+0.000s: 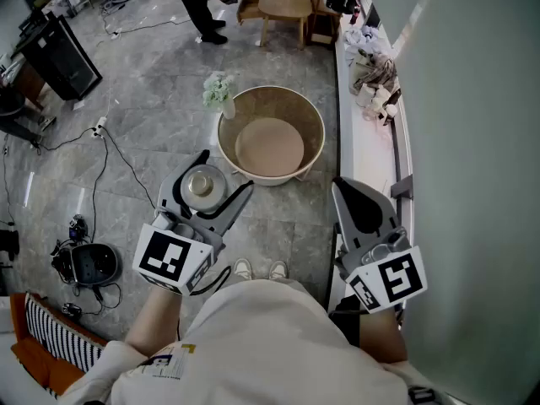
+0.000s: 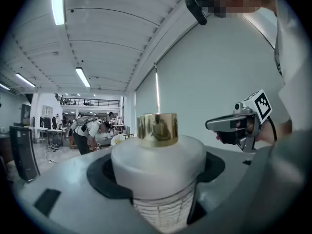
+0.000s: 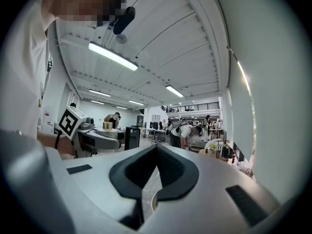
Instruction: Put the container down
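**Container held upright in the left gripper, not yet put down**

*Head view.* The left gripper (image 1: 221, 175) is seen from above, closed round the container (image 1: 202, 186), which is carried in the air over the grey floor (image 1: 152, 116), just beside a round basin (image 1: 272, 133). Only the container's cap and shoulder are shown; its body and base are covered by the jaws. The right gripper (image 1: 342, 188) is held level beside the white counter (image 1: 364, 154) with nothing in it, presumably kept aside as the idle hand. The counter's near end is cut off by a pale wall panel, and the clutter at its far end is too small to identify.

*Left gripper view.* The jaws are spread very wide, because they are pressed on the broad white body below the shoulder. The gold cap (image 2: 157, 129) is kept uppermost, so an upright carry is judged to be intended. A ribbed lower section is glimpsed between the jaws; the base and any contents cannot be made out.

*Right gripper view.* The jaws are brought together, tips meeting, with only floor visible through the slit beneath them. The other gripper and its load appear small at left. No landing spot is indicated in any view.
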`<state>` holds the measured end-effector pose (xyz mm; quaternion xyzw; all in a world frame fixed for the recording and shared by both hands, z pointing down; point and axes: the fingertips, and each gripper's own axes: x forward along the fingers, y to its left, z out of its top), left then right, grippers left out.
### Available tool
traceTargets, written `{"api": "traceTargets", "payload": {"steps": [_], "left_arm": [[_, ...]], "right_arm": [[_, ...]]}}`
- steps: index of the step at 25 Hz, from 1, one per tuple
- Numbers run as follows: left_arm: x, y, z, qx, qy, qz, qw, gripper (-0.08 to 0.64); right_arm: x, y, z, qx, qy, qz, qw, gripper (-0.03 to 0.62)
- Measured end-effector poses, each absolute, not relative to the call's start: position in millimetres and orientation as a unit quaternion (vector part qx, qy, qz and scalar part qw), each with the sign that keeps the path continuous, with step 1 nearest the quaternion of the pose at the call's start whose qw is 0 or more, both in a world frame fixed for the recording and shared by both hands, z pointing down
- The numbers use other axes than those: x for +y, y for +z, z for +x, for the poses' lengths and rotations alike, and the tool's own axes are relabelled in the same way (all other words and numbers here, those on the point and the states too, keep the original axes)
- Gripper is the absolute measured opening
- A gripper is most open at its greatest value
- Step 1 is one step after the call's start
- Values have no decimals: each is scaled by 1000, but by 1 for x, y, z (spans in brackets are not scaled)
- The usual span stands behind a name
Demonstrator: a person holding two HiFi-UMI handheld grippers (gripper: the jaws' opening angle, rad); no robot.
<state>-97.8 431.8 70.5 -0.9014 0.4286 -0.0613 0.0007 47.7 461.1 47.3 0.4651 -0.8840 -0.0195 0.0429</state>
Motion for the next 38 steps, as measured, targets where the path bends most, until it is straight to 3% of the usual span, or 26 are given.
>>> {"api": "traceTargets", "payload": {"steps": [38], "left_arm": [[421, 87, -9, 444, -74, -893, 10, 351]], "right_arm": [[438, 90, 149, -884, 3, 466, 29, 6]]}}
